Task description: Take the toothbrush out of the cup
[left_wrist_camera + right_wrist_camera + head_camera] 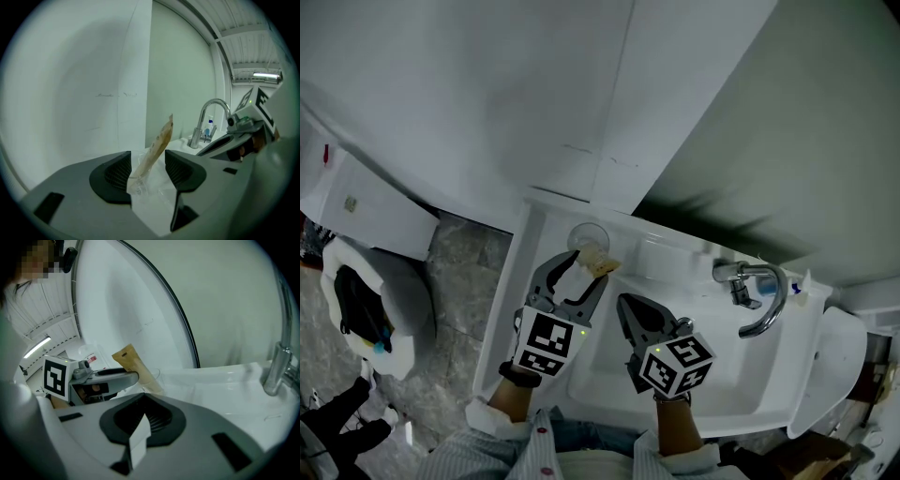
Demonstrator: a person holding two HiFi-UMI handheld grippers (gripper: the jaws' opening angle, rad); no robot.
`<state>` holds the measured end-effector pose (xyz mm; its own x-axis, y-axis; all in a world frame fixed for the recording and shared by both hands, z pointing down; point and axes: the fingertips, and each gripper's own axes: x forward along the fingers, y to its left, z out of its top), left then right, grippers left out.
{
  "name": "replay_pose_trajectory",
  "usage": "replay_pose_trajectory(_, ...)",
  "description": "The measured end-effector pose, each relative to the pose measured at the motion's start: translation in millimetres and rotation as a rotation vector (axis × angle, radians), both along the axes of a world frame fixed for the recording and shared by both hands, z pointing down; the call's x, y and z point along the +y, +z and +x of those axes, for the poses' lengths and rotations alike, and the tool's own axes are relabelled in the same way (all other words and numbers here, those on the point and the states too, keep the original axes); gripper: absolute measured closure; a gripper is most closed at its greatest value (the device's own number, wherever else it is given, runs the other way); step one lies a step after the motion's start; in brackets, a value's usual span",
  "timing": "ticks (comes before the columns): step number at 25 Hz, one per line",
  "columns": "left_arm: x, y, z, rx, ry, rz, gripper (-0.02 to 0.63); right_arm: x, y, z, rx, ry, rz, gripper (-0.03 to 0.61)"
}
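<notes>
A clear plastic cup (587,237) stands on the back left rim of the white sink (609,375). In it leans a toothbrush in a brown paper wrapper (599,265), its top tilted right. My left gripper (577,273) is open, with one jaw on each side of the cup (158,183) and the wrapper (158,145); the pads do not press on them. My right gripper (628,307) hangs over the basin just right of the left one, shut and empty. The right gripper view shows its closed jaws (143,417), with the wrapper (132,363) and the cup (156,376) beyond them.
A chrome faucet (758,292) rises at the sink's back right, with a small bottle (800,283) beside it. White wall panels stand right behind the cup. A toilet (370,300) is on the floor at the left.
</notes>
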<state>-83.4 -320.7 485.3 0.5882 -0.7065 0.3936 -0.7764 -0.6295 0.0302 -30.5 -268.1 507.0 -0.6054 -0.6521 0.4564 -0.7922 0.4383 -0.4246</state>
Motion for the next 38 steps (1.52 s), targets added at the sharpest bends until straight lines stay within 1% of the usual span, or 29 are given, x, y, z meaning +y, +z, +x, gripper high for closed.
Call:
replay_pose_trajectory(11,-17.9,14.3,11.8,-0.025,0.023,0.006,0.391,-2.4,19.8,-0.5,-0.005,0.015,-0.042,0.568)
replay_pose_trajectory(23,-31.3,20.5,12.6,-0.035,0.015,0.001,0.396,-3.1,31.4,1.3,-0.008,0.026,-0.072,0.568)
replay_pose_trajectory(27,-33.1,22.7,12.2,-0.044,0.009,0.004,0.437,-3.6,31.7,3.1,-0.005,0.029,-0.073,0.568)
replay_pose_trajectory(32,-34.4,29.6,9.7,-0.069,-0.002,-0.013,0.483,-4.6,33.9,5.8,-0.002,0.032,-0.078,0.568)
replay_pose_trajectory(34,-34.7,29.7,8.0,-0.071,-0.008,-0.011,0.505,-4.7,34.3,5.2,-0.003,0.031,-0.079,0.568)
replay_pose_trajectory(38,-36.6,28.0,5.0,-0.068,-0.017,-0.008,0.529,-5.6,33.2,3.1,-0.004,0.033,-0.08,0.568)
